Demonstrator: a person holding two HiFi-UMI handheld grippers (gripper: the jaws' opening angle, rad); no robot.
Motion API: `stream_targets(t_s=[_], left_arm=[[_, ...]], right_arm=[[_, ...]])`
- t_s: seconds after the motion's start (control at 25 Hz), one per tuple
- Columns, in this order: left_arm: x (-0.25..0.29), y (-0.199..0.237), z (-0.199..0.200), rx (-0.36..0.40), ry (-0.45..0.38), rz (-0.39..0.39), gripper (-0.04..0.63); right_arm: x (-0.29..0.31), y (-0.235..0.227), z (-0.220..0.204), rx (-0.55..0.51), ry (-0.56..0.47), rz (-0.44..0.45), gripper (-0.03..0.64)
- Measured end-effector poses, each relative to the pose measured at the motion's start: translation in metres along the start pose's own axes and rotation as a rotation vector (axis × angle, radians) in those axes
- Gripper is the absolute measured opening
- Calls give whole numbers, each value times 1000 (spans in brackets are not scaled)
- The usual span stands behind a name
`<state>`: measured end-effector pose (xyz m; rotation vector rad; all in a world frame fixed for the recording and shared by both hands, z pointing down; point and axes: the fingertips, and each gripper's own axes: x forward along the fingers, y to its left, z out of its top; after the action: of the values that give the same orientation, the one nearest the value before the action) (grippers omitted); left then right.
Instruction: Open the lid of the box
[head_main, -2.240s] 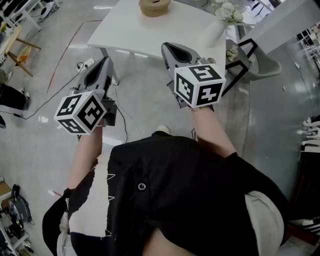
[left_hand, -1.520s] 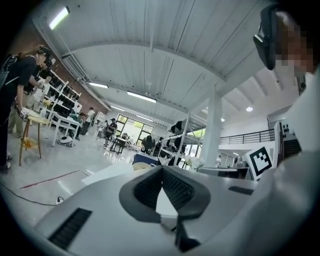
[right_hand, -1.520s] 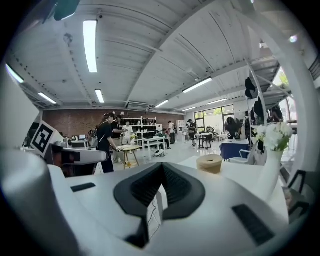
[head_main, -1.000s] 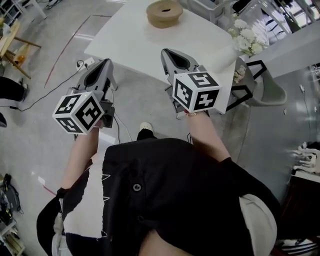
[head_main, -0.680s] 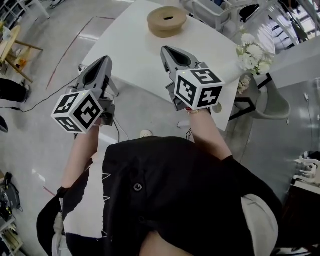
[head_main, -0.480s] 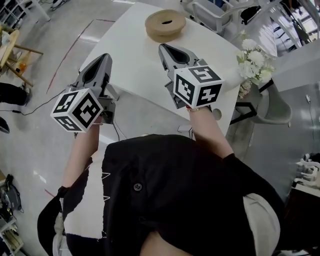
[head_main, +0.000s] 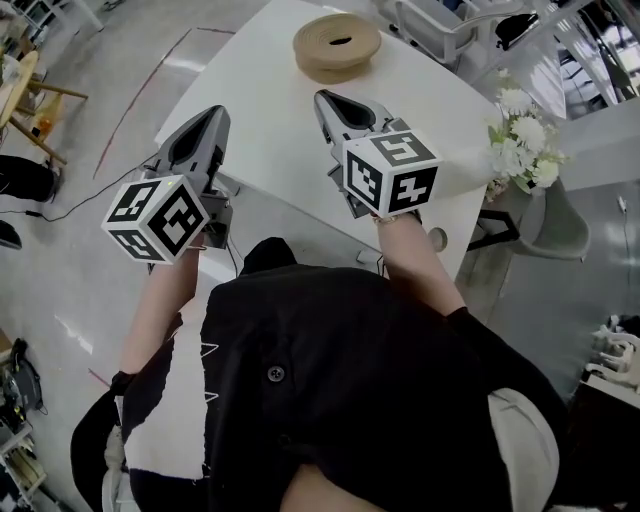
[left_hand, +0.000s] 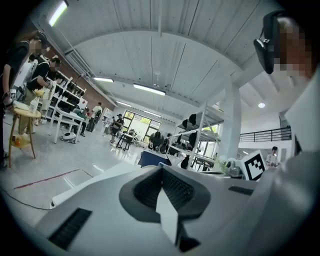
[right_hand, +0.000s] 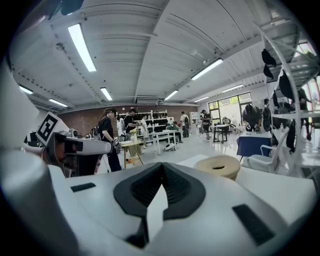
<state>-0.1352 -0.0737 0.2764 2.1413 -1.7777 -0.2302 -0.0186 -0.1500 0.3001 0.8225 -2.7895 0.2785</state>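
The task's thing, a low round tan box (head_main: 337, 46) with a small dark hollow in the middle of its top, is seen at the far end of a white, smooth-topped counter (head_main: 262, 95). Its lid is on. Its surface is matt, like card or pale wood; which of the two cannot be told. The seam between lid and body is too small to be made out. In the right gripper view the box (right_hand: 217, 166) is seen ahead and to the right of the jaws, well apart from them.

The left claw (head_main: 211, 114) is closed, its grey ribbed pads meeting at the tip with nothing between them, as is shown in its own view (left_hand: 161, 168). The right claw (head_main: 329, 97) is likewise closed and empty (right_hand: 161, 165). Both are held over the near edge of the counter, the right one further in than the left. Neither touches the box.

The box is not seen in the left gripper view. Part of the counter's near edge is covered by the claws and by their black-and-white marker cubes (head_main: 390, 172). At the counter's right edge a bunch of white flowers (head_main: 522, 148) is seen; whether it stands on the counter or just beside it cannot be told. Much of the floor near the person is hidden by a black garment (head_main: 350, 390).
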Motion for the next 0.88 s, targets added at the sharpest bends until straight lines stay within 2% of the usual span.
stream_targets(t_s=[0.28, 0.48, 0.68, 0.88], left_arm=[[18, 14, -19, -32, 47, -12, 11], [41, 30, -34, -54, 95, -45, 11], [63, 50, -32, -81, 118, -102, 11], [90, 72, -29, -74, 137, -121, 11]], right_arm=[[19, -13, -33, 69, 62, -13, 5], [39, -32, -53, 125, 97, -53, 5], [63, -46, -65, 184, 146, -98, 5], [83, -63, -73, 334, 148, -139, 5]])
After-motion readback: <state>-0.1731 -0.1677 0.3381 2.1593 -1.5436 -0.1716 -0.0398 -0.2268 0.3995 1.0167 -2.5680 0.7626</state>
